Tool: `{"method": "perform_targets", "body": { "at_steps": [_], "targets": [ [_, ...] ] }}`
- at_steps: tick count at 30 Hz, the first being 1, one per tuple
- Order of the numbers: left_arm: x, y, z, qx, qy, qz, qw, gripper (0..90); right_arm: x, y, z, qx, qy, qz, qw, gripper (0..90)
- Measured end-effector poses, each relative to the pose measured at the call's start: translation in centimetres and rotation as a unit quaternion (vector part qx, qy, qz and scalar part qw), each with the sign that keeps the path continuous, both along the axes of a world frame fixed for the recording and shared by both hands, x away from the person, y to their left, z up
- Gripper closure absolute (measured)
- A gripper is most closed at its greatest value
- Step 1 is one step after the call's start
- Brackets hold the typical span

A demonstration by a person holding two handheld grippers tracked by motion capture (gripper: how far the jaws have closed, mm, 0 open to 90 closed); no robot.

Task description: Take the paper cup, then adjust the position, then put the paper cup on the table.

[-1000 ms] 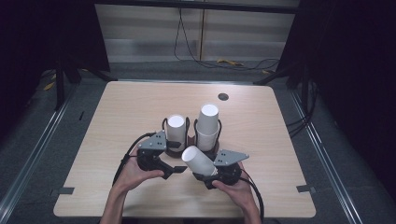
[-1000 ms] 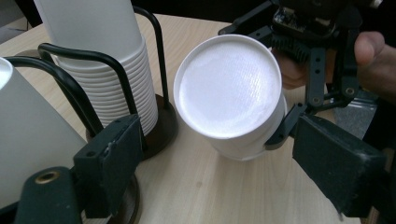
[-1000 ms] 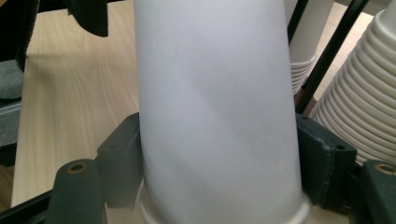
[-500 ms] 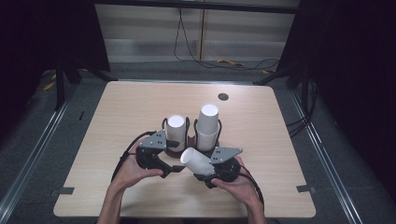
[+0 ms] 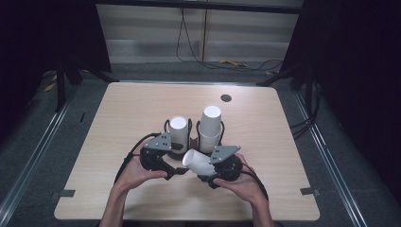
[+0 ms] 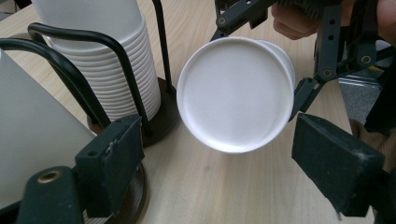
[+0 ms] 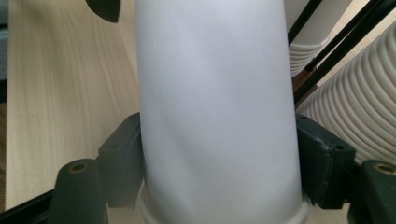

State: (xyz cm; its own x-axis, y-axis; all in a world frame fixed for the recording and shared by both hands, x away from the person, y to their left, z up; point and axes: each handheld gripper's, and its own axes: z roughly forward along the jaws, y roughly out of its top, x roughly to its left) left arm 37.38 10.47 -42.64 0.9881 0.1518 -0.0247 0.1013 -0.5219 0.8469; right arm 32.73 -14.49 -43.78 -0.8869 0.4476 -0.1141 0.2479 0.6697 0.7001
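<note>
While the two wire racks crowd the table (image 5: 118, 113) just ahead of my hands, my right gripper (image 5: 208, 165) clamps a single white paper cup (image 5: 198, 162) by its sides, the cup lying tilted with its closed base turned toward my left gripper (image 5: 176, 156). In the right gripper view the black pads press on both flanks of the cup (image 7: 217, 112), close above its rolled rim. In the left gripper view my left jaws stand apart with nothing between them, and the cup's round, flat base (image 6: 236, 93) faces them from just beyond, near but not touching. Behind it stands a stack of nested cups (image 6: 105, 60), its rims forming fine ridges, caged by the thin black rods of its holder (image 6: 126, 65) on a dark round foot; the near holder (image 5: 177, 137) with its shorter stack sits hard against my left gripper. From above, the taller stack (image 5: 210, 127) rises just beyond the held cup. The table is pale wood-grain laminate, smooth and matt, with a small dark round disc (image 5: 226, 98) well apart near its far edge. The cup's wall is plain and matt.
</note>
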Motion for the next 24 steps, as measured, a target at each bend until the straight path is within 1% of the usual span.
{"method": "perform_targets", "body": {
  "at_steps": [1, 3, 4, 6, 7, 8, 9, 11, 12, 14, 15, 16, 18, 19, 20, 21, 22, 24],
  "targets": [
    [-0.1, 0.0, 0.0, 0.0, 0.002, 0.001, 1.0, 16.6, 0.0, 0.1, 0.1, -0.007, 0.0, 0.002, 1.0, 27.1],
    [0.0, 0.1, 0.1, 0.007, -0.001, -0.001, 1.0, 16.6, 0.1, 0.2, 0.1, -0.012, 0.0, 0.005, 0.9999, 27.1],
    [0.0, 0.1, 0.1, 0.005, -0.001, 0.0, 1.0, 16.5, 0.1, 0.3, 0.2, -0.016, 0.0, 0.008, 0.9998, 27.1],
    [0.1, 0.1, 0.2, 0.01, 0.0, -0.001, 0.9999, 16.6, 0.2, 0.6, 0.4, -0.031, 0.001, 0.011, 0.9995, 27.1],
    [0.1, 0.0, 0.3, 0.016, -0.001, 0.002, 0.9999, 16.6, 0.3, 0.7, 0.4, -0.035, -0.001, 0.015, 0.9993, 27.2],
    [0.1, 0.0, 0.3, 0.016, -0.001, 0.002, 0.9999, 16.6, 0.3, 0.7, 0.4, -0.035, -0.001, 0.015, 0.9993, 27.2],
    [0.1, 0.1, 0.4, 0.019, -0.007, 0.003, 0.9998, 16.6, 0.3, 0.9, 0.6, -0.043, -0.002, 0.015, 0.9989, 27.2],
    [0.0, 0.1, 0.4, 0.016, -0.007, 0.005, 0.9998, 17.0, 0.4, 1.0, 0.6, -0.048, -0.001, 0.017, 0.9987, 27.3],
    [0.0, 0.2, 0.4, 0.02, -0.007, 0.004, 0.9998, 17.0, 0.4, 1.0, 0.6, -0.048, -0.001, 0.017, 0.9987, 27.3],
    [-0.1, 0.1, 0.4, 0.021, -0.006, -0.001, 0.9998, 17.1, 0.5, 1.2, 0.7, -0.059, -0.001, 0.02, 0.9981, 27.4],
    [-0.1, 0.1, 0.4, 0.021, -0.006, -0.001, 0.9998, 17.2, 0.5, 1.2, 0.7, -0.059, -0.001, 0.02, 0.9981, 27.4],
    [0.0, 0.0, 0.3, 0.025, -0.004, -0.003, 0.9997, 17.2, 0.5, 1.4, 0.8, -0.071, 0.0, 0.025, 0.9972, 27.4],
    [0.0, -0.1, 0.3, 0.026, -0.003, -0.004, 0.9997, 17.3, 0.7, 1.6, 0.8, -0.084, -0.001, 0.028, 0.9961, 27.6],
    [0.0, -0.1, 0.3, 0.026, -0.003, -0.004, 0.9997, 17.3, 0.7, 1.6, 0.8, -0.084, -0.001, 0.028, 0.9961, 27.6],
    [0.0, -0.1, 0.3, 0.034, -0.001, -0.007, 0.9994, 17.3, 0.8, 1.8, 0.8, -0.094, 0.002, 0.031, 0.9951, 27.5],
    [0.0, -0.1, 0.3, 0.034, -0.001, -0.007, 0.9994, 17.5, 0.8, 1.8, 0.8, -0.094, 0.002, 0.031, 0.9951, 27.5],
    [0.0, -0.1, 0.2, 0.04, -0.001, -0.009, 0.9992, 17.5, 0.7, 1.9, 0.8, -0.099, 0.005, 0.027, 0.9947, 27.6],
    [0.1, -0.2, 0.2, 0.045, 0.002, -0.012, 0.9989, 18.1, 0.9, 2.1, 0.8, -0.11, 0.007, 0.036, 0.9933, 27.6]
  ]
}}
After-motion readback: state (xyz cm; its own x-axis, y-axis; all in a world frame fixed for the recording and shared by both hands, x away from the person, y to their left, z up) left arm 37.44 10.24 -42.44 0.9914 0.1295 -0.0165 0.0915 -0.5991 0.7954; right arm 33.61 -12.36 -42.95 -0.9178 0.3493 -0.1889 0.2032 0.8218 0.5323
